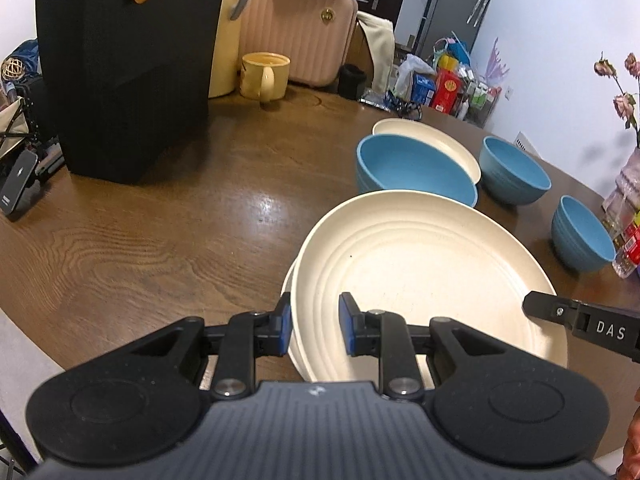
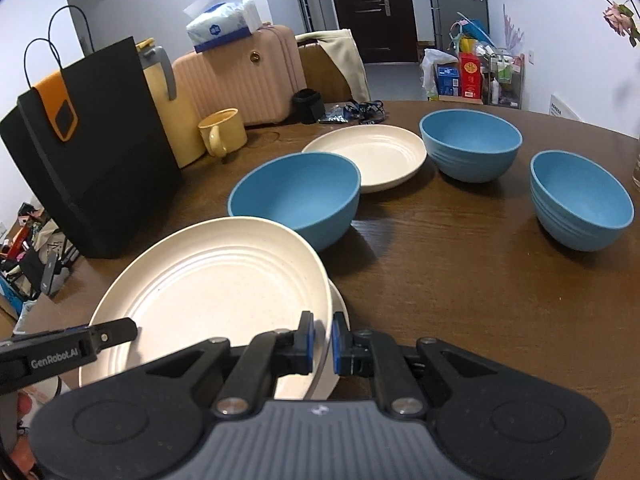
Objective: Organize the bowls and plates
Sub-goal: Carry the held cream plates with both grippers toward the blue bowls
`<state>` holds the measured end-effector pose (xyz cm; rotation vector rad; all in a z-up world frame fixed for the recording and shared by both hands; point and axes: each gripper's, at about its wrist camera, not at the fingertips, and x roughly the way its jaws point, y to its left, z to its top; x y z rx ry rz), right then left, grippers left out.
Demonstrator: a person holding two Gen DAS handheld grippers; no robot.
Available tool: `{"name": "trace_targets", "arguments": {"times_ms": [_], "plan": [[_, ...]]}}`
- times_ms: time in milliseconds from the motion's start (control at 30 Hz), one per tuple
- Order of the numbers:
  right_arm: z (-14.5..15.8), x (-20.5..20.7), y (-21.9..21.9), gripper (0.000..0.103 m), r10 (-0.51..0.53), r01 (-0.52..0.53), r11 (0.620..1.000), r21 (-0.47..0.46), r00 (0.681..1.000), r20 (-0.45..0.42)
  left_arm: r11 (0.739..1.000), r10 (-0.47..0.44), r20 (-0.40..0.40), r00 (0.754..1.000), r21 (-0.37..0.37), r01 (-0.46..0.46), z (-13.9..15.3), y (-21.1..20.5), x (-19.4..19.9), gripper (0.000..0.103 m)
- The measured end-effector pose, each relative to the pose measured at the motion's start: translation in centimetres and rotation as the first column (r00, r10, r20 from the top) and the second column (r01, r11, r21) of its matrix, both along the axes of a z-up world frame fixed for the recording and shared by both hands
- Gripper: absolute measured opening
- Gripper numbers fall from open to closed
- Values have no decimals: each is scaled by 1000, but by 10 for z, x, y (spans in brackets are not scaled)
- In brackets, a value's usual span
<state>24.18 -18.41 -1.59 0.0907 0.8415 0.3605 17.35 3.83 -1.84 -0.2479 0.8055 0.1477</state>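
Note:
Both grippers hold one cream plate (image 1: 420, 272) (image 2: 208, 288) by opposite edges, just above a second cream plate (image 1: 289, 284) (image 2: 341, 308) whose edge shows beneath it. My left gripper (image 1: 316, 320) is shut on the near left rim. My right gripper (image 2: 322, 340) is shut on the right rim, and its tip shows in the left wrist view too. A third cream plate (image 1: 432, 140) (image 2: 372, 152) lies farther back. Three blue bowls (image 1: 416, 172) (image 1: 516, 168) (image 1: 580, 232) stand upright and apart on the wooden table (image 1: 180, 220).
A tall black bag (image 1: 128, 72) stands at the back left, with a yellow mug (image 1: 264, 74) and a pink suitcase (image 1: 296, 32) behind it. A vase of dried flowers (image 1: 628, 176) and small jars crowd the far right edge. Bare wood lies left of the plates.

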Motion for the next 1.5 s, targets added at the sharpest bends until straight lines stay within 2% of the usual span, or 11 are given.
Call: {"name": "trace_targets", "arguments": {"times_ms": [533,967,1133,1500], "plan": [[-40,15,3,9,-28,28,999,18,999,-21,998,-28,-36,999,52,30,-28,-4,15,24],[-52,20,11,9,-11,10,1000,17,1000,28,994,-19,-17,1000,105,20,-39,-3,29,24],[-53,15,16,9,-9,9,1000,-5,997,74,991,-16,-7,1000,134,17,-43,-4,31,25],[-60,15,18,9,-9,11,1000,-16,994,105,988,-18,-14,1000,152,20,-51,-5,35,25]]}}
